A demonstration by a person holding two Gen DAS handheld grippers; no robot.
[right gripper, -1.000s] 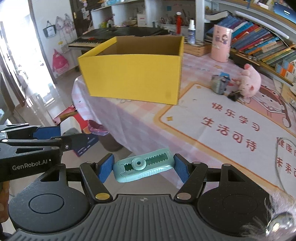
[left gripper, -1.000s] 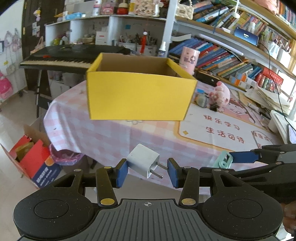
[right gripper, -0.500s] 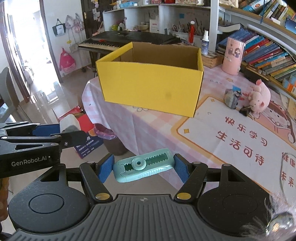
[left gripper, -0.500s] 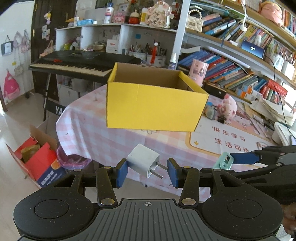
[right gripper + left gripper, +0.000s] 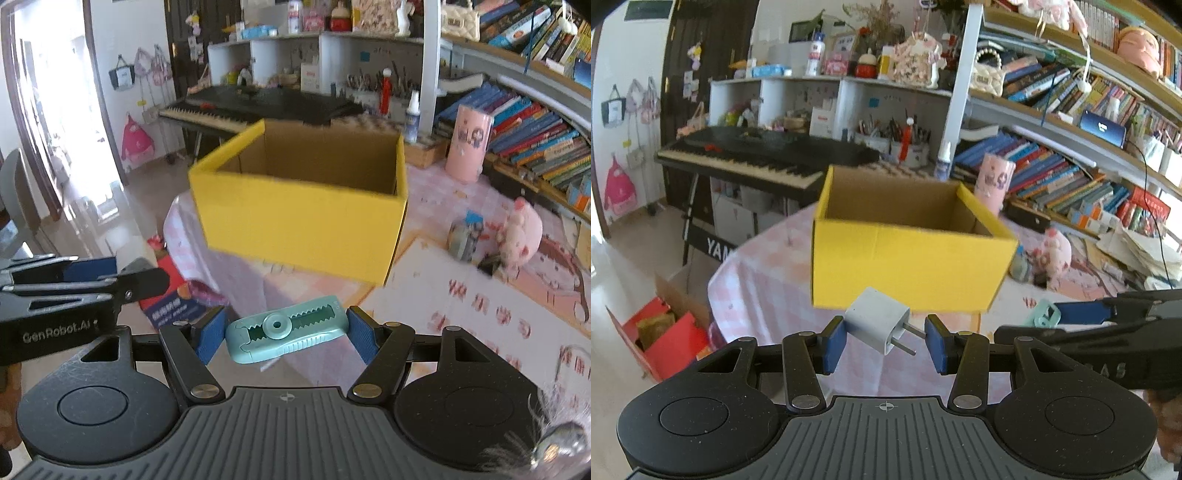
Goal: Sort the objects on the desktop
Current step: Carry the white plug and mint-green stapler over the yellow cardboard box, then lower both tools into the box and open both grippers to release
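My left gripper (image 5: 885, 339) is shut on a white plug adapter (image 5: 877, 319) whose two prongs point right. My right gripper (image 5: 286, 334) is shut on a teal toothed clip (image 5: 286, 334), held lengthwise between the pads. An open yellow cardboard box (image 5: 905, 269) stands on the pink checked table ahead of both grippers; it also shows in the right wrist view (image 5: 295, 218), and what I see of its inside is bare. Both grippers are held in the air before the table's near edge, the right gripper (image 5: 1082, 314) to the right of the left.
A pink plush pig (image 5: 521, 229), a small grey-blue block (image 5: 463, 236) and a pink cylinder (image 5: 467, 147) are on the table right of the box. A keyboard piano (image 5: 764, 155) and bookshelves stand behind. A red carton (image 5: 661, 332) sits on the floor at left.
Both grippers have risen and tilted up, so the box looks lower and farther and its opening shows more. Both still hold their objects.
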